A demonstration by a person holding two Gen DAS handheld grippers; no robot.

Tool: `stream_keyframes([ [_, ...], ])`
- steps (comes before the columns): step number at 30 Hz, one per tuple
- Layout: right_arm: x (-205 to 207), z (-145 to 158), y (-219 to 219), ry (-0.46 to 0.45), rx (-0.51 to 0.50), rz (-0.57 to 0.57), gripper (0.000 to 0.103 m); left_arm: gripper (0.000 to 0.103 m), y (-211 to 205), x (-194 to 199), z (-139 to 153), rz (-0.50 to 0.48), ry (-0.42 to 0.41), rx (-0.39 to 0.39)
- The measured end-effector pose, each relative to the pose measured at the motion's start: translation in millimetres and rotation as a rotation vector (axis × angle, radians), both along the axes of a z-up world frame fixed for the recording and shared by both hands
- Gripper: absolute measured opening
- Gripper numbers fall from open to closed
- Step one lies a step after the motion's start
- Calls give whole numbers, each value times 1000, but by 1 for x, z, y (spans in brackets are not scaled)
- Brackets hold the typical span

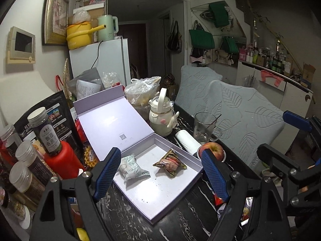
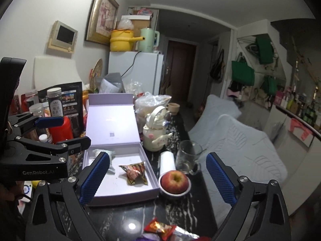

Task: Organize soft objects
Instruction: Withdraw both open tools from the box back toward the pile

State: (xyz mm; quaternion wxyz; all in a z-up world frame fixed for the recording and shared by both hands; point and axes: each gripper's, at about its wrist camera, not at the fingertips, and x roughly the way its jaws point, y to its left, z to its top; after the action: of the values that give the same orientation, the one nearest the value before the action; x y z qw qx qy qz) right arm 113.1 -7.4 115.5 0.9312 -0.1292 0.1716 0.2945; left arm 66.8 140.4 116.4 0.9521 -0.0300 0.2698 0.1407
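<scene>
An open lilac gift box (image 1: 176,192) (image 2: 120,192) lies on the black marble table. Inside it lie a white-and-green soft packet (image 1: 131,167) (image 2: 104,153) at the left and a brown triangular snack packet (image 1: 170,163) (image 2: 135,171) in the middle. My left gripper (image 1: 160,172) is open and empty, held above the box's near side. My right gripper (image 2: 158,178) is open and empty, over the box's right edge and the apple. Several red and orange snack packets (image 2: 166,231) lie on the table at the near edge, below the right gripper.
An apple on a small white dish (image 2: 174,181) (image 1: 213,149), a white roll (image 2: 167,159), a glass mug (image 2: 187,157) and a cream bottle (image 2: 155,132) stand right of the box. Jars and a red bottle (image 1: 62,158) crowd the left. Cushioned chairs (image 1: 240,116) flank the table's right.
</scene>
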Motion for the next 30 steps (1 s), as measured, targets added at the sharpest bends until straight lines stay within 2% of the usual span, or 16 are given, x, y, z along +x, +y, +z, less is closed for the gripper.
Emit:
stream_keyframes([
  [7, -36, 3, -28, -29, 8, -50, 102, 99, -26, -28, 4, -54, -31, 6],
  [19, -78, -14, -83, 14, 18, -138, 103, 99, -69, -57, -5, -181, -43, -13],
  [25, -94, -27, -106, 16, 11, -199, 102, 99, -90, -59, -18, -240, -21, -26],
  [30, -100, -41, -125, 52, 16, -247, 102, 99, -108, -57, -35, -303, 15, -51],
])
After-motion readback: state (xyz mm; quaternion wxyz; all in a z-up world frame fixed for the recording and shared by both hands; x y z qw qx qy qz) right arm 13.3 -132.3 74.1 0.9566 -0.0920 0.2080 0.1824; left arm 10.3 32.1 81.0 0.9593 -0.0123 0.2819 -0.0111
